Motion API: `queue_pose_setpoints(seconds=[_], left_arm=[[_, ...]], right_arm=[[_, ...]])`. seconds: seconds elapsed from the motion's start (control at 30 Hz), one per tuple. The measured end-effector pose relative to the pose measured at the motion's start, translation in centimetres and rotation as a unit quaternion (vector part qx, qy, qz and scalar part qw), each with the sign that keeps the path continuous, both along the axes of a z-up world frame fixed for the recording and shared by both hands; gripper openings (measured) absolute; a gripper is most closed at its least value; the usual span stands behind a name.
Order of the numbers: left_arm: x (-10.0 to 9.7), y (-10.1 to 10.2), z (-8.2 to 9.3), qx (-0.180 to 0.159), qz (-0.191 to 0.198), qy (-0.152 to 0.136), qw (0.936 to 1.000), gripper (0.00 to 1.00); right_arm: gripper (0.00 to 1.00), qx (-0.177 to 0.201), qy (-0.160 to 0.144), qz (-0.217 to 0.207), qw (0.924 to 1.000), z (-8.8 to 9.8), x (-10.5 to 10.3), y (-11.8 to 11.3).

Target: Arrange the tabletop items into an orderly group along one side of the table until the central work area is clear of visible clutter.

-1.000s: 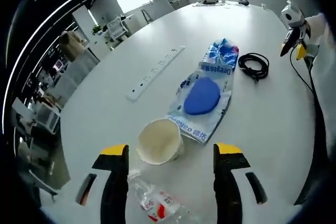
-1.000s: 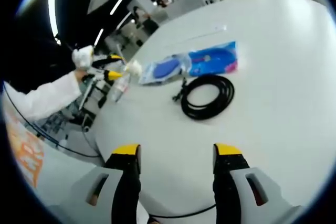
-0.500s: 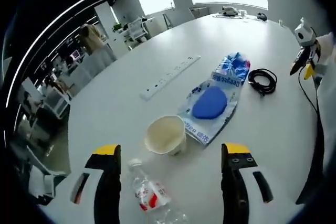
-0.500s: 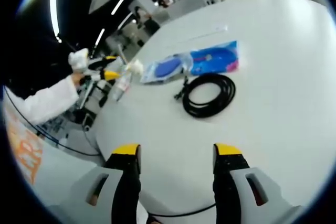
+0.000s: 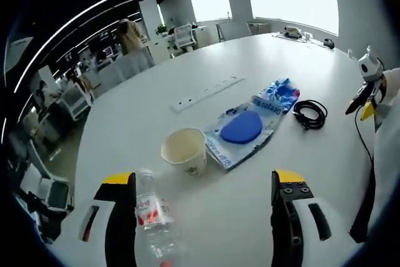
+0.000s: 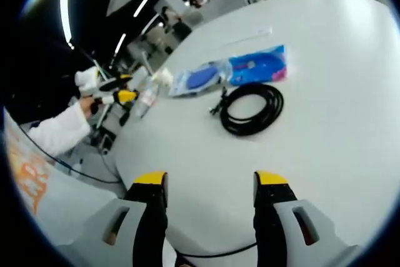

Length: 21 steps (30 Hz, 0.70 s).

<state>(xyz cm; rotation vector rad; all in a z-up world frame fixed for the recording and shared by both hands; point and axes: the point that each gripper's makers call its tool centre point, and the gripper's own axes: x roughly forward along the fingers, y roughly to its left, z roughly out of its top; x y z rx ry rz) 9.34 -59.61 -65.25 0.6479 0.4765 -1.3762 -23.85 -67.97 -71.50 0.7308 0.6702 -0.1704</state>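
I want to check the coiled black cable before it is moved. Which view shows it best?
The right gripper view: the black cable lies large and near the middle of the white table, its loops clear. In the left gripper view the same cable is small, far off to the right beside the blue package.

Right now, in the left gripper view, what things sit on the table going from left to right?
Clear plastic water bottle with a red label → cream paper cup → blue and clear plastic package → coiled black cable.
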Motion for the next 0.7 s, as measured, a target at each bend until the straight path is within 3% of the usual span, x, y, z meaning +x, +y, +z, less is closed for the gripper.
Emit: queue_pose_setpoints(seconds=[0.23, 0.33, 0.43, 0.57, 0.63, 0.7], left_arm=[[-1.9, 1.8, -0.1, -0.034, 0.086, 0.051, 0.9944, 0.83], [-3.1, 2.2, -0.2, -0.053, 0.097, 0.07, 0.9913, 0.83], [-4.1, 2.9, -0.9, -0.052, 0.102, 0.08, 0.9902, 0.82], [-4.6, 3.8, -1.4, -0.046, 0.112, 0.089, 0.9886, 0.78], [-4.6, 4.0, -1.4, -0.05, 0.119, 0.092, 0.9873, 0.78], [-4.7, 4.2, -1.5, -0.051, 0.124, 0.096, 0.9863, 0.77]], right_arm=[[0.51, -0.007, 0.005, -0.006, 0.9999, 0.0, -0.2, -0.3], [0.47, -0.024, 0.007, 0.007, 0.9997, 0.2, -0.3, -0.4], [0.4, -0.022, 0.006, 0.003, 0.9997, 0.5, -0.3, -0.5], [0.18, 0.014, 0.029, 0.011, 0.9994, 0.0, -0.7, 0.3], [0.12, -0.009, 0.028, 0.021, 0.9994, 0.1, -0.6, 0.3], [0.14, -0.014, 0.019, 0.022, 0.9995, 0.4, -0.4, 0.4]])
